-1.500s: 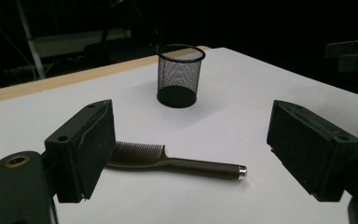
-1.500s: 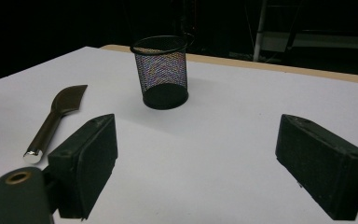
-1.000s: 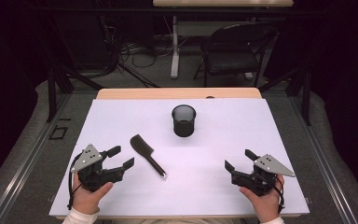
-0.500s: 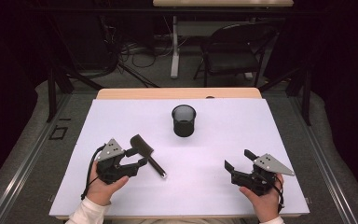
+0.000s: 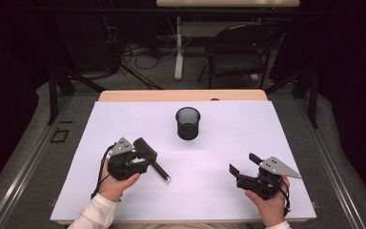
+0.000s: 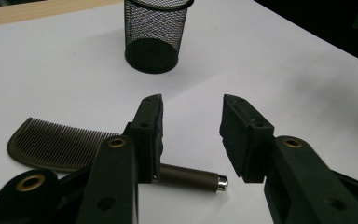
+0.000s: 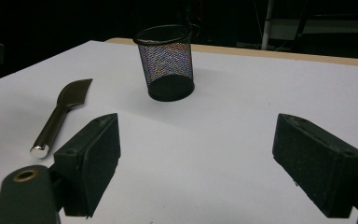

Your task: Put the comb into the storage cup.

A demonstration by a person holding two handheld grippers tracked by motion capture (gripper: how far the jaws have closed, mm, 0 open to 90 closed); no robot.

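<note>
My left gripper (image 5: 140, 162) is at the comb (image 6: 56, 142), with its jaws parted and just closing; the comb's handle (image 6: 191, 176) lies between them, low near the jaw roots, and the pads do not yet press on it. In the left gripper view the handle runs crosswise behind my left-hand pad (image 6: 151, 133), its bright metal end cap pointing toward the gap, while the toothed part of the comb extends out beyond the outer side of that same jaw and lies flat on the white table surface (image 5: 228, 143). The other pad (image 6: 240, 135) stands apart from the handle. A black mesh cup (image 6: 156, 32) stands upright ahead of this gripper, well beyond the jaw tips. My right gripper (image 5: 245, 164) rests low over the table with its jaws spread wide and nothing between them; in the right gripper view the comb (image 7: 60, 116) lies well off beyond its left-hand jaw, handle end nearest, and the mesh cup (image 7: 168, 63) stands ahead between the two jaws' lines of sight. The two grippers are well apart from each other.
</note>
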